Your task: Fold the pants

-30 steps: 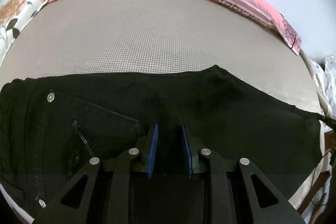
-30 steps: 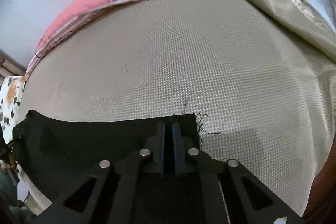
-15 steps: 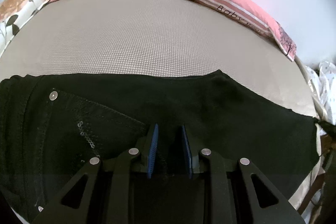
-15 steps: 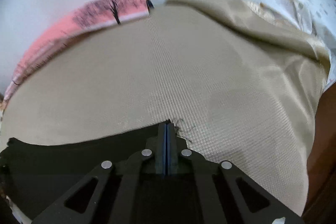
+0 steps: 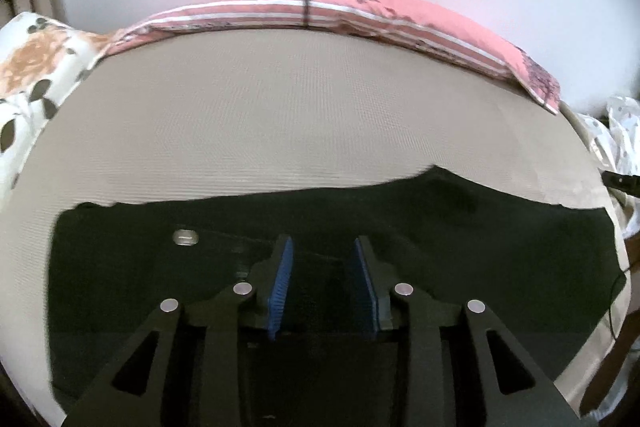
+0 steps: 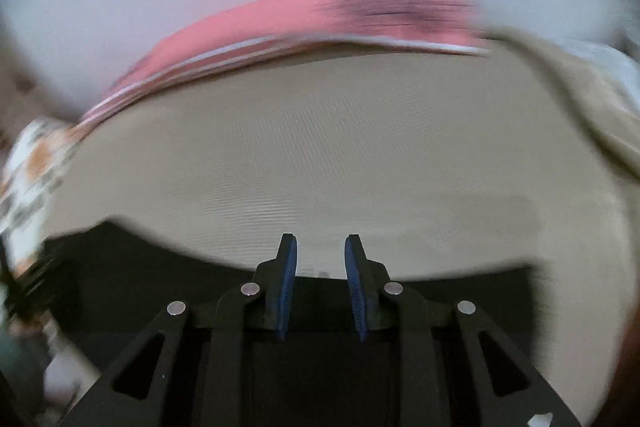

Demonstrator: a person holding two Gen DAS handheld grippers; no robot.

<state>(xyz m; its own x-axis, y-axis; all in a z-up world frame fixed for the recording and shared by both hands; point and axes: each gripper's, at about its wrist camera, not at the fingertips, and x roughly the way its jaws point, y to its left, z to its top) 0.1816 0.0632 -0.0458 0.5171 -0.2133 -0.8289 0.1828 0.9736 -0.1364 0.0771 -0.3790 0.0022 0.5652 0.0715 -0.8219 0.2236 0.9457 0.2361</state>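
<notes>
My left jaws: the left gripper (image 5: 323, 285) is opening, blue pads spread with a clear gap; black cloth lies under and between them, but the pads do not press on it.
My right jaws: the right gripper (image 6: 321, 285) is opening too, pads apart; only the tips stand over bare bedding, and nothing is pinched.
Where the pants are: the black pants (image 5: 460, 227) lie flat on the beige mattress (image 5: 280, 115), stretched in a long band across my left view, with a metal rivet (image 5: 185, 237) just left of my left jaws. In the blurred right view the same dark cloth (image 6: 120, 267) runs below my jaws.
Done so far: I judge the legs are laid one over the other, since the band looks narrow and smooth, and both my grips are letting go.
Left to do: the crosswise folds, leg end toward waist, seem not yet made.
Around, left to right: a floral pillow (image 5: 36, 67) at the left, a pink striped pillow (image 5: 360, 15) along the far edge, pale spotted fabric (image 5: 624, 131) at the right.
In the way: nothing on the mattress beyond the pants; the near edge of the bed is close.
</notes>
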